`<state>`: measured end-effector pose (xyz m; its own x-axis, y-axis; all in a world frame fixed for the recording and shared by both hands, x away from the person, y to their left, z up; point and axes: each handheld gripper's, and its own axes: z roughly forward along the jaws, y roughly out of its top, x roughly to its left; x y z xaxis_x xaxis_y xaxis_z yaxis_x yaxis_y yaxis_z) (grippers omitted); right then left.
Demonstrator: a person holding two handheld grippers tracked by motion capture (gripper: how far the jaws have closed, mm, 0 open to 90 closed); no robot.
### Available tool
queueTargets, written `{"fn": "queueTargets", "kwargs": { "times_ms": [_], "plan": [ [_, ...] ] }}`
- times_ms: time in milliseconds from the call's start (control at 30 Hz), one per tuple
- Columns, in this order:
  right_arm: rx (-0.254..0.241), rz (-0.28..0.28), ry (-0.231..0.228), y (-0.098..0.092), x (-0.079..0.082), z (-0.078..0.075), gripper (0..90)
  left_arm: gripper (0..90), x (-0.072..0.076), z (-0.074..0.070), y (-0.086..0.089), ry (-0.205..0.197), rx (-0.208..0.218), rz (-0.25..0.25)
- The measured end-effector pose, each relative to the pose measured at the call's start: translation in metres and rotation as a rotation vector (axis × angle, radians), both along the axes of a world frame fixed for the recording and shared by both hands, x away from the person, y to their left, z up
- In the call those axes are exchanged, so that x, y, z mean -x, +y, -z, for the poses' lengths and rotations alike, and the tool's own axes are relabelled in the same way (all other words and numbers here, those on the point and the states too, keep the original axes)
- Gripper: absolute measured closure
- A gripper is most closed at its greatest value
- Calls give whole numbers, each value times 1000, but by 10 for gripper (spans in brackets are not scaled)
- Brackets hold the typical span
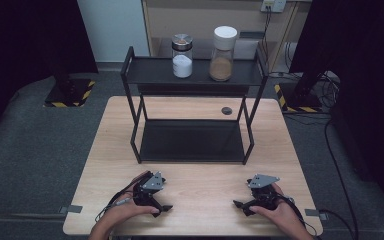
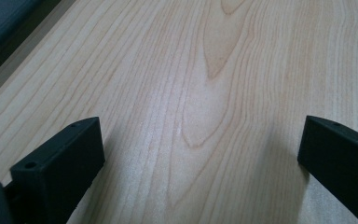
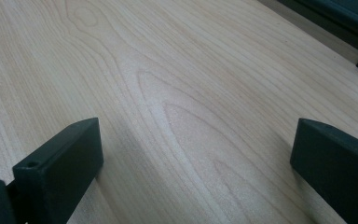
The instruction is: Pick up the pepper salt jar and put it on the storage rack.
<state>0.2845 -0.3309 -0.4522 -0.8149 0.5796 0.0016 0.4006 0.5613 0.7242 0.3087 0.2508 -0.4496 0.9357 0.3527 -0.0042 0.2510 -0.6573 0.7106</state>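
1. On the upper level of the black shelf rack, in the upper middle of the high view, stand the two jars: the jar with white powder at the left and the taller jar with brown powder just to its right, near each other but not touching. They are upright and closed with lids, probably stored there so that they can be taken from the front.
2. The lower level of the rack is bare, and a small dark round thing lies on the table behind it; I cannot tell what it is.
3. Both grippers rest low on the table in the lower part of the frame, well apart from the jars, which looks like a waiting position with nothing reached for yet.
4. The left gripper is at the lower left, held by the left hand; its jaws stand wide apart with bare wood between them.
5. The right gripper is at the lower right in the right hand; its jaws are also wide apart and hold nothing. The two grippers point inward, toward each other.
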Motion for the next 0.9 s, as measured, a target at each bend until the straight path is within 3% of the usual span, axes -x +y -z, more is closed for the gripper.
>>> {"fn": "queueTargets", "kwargs": {
  "times_ms": [900],
  "plan": [
    [4, 10, 5, 2, 2, 0, 12, 0, 2, 0, -1, 0, 2, -12]
  ]
}}
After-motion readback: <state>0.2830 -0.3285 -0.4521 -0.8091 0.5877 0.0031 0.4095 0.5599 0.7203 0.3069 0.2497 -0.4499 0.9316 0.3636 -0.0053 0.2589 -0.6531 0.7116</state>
